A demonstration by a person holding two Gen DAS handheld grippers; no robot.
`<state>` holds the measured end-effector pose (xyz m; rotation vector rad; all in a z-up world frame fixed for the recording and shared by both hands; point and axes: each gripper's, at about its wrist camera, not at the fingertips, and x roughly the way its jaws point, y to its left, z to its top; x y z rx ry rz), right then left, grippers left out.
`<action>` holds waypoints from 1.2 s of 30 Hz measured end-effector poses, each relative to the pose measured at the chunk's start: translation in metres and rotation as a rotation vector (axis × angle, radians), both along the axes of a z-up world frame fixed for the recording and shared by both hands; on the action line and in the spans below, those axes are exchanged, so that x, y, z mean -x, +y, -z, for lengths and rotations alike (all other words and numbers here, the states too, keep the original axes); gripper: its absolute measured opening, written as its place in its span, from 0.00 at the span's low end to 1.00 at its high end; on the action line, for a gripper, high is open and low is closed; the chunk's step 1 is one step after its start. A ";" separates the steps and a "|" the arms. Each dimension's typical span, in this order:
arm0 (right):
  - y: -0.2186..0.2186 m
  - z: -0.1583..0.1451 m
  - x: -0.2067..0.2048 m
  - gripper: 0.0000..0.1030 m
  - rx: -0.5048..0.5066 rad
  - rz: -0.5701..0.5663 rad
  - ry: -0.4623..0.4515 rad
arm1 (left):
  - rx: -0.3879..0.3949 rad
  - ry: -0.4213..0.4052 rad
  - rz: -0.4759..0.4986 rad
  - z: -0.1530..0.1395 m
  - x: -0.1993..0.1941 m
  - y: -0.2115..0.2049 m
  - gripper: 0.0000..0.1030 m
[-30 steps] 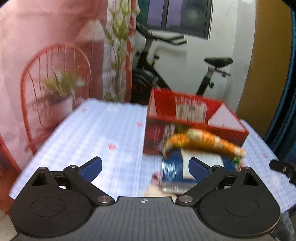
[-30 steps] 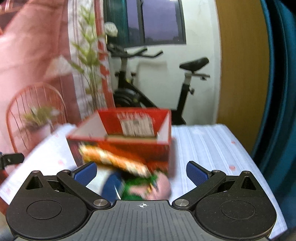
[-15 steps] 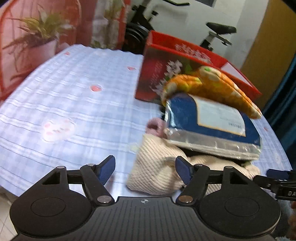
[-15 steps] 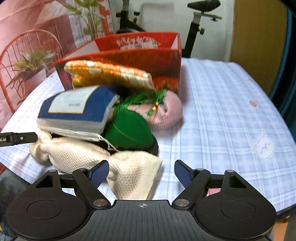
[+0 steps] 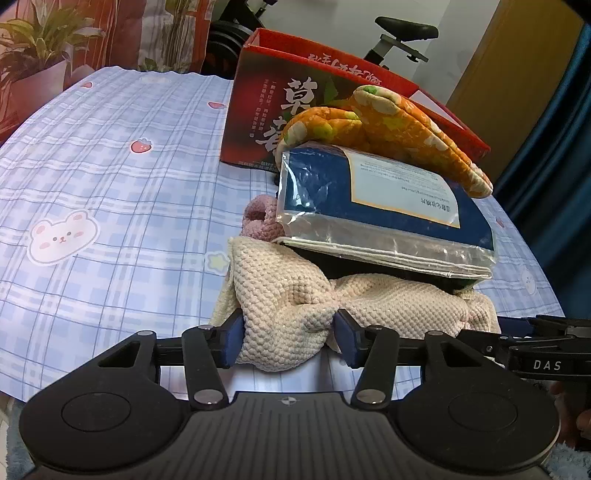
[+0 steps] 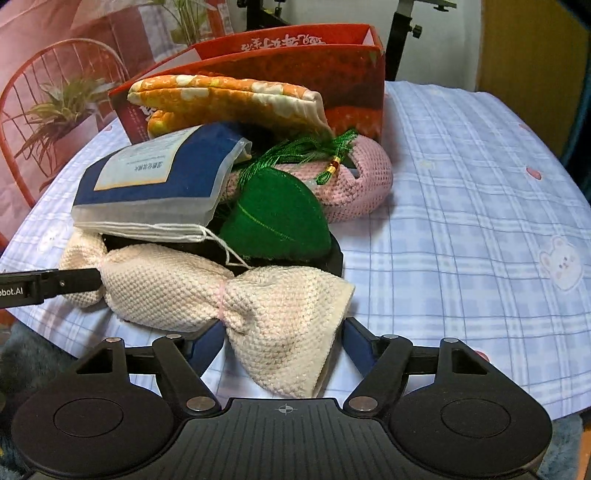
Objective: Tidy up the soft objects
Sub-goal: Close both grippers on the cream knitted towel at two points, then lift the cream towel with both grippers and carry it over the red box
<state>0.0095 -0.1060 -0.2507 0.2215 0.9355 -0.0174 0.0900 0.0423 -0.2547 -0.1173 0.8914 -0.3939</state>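
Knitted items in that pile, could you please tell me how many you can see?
2: a cream knitted cloth at the front edge of the pile, with both claws around its ends, and a pink knitted piece behind the green pouch. More may be hidden underneath.

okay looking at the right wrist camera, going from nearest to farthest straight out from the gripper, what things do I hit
Right gripper, its jaws around the cream knitted cloth → green pouch → pink knitted item → orange floral mitt → red box → exercise bike at the back.
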 end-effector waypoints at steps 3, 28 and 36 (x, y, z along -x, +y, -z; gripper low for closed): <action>0.003 0.000 0.000 0.57 0.006 -0.009 -0.013 | -0.020 -0.009 0.004 -0.002 0.002 -0.003 0.51; 0.001 -0.041 0.018 0.20 -0.076 -0.081 -0.197 | -0.141 -0.254 -0.028 -0.065 0.046 -0.007 0.20; 0.004 -0.053 0.025 0.20 -0.069 -0.072 -0.238 | -0.129 -0.353 -0.032 -0.093 0.060 -0.011 0.20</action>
